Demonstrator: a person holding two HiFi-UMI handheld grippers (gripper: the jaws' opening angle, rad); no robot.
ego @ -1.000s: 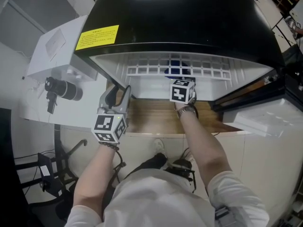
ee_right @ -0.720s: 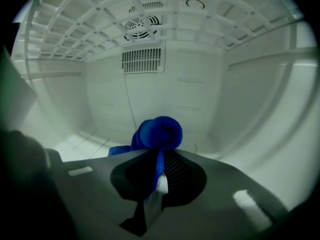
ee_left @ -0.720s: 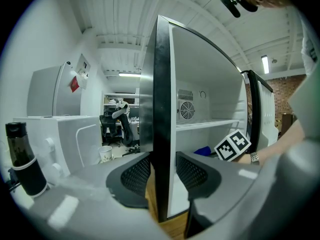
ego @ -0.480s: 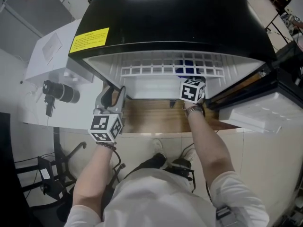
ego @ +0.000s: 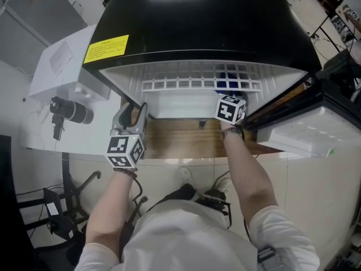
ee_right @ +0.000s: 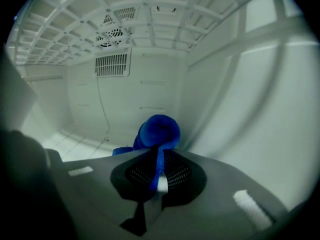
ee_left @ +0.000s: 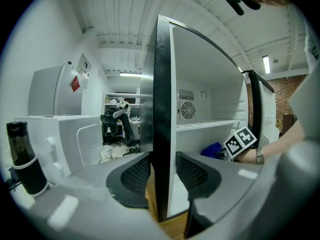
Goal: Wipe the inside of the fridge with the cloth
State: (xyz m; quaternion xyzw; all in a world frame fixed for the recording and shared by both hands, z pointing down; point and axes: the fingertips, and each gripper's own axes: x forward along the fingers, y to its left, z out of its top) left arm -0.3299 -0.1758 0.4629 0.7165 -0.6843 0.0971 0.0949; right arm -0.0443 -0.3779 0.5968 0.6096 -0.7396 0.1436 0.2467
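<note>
White fridge [ego: 197, 27] interior, both arms reaching forward.
One forearm extends under the wire shelf [ego: 186, 84]; its right gripper [ee_right: 159, 156] tips downward near the right-hand wall, jaws pinching the blue cloth [ee_right: 159, 130], bunched just ahead of them. Nearly level, the left gripper [ee_left: 164, 171] clamps the side wall [ee_left: 161, 109] by its front edge.

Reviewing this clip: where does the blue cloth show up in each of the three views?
Head view: blue cloth upper centre-right, seen through the white shelf, just above the marker cube.
Left gripper view: lower right, below the shelf, left of the cube.
Right gripper view: centre, clamped in the right hand-held gripper.
Shared landmark: the white shelf, overhead in the right gripper view.
</note>
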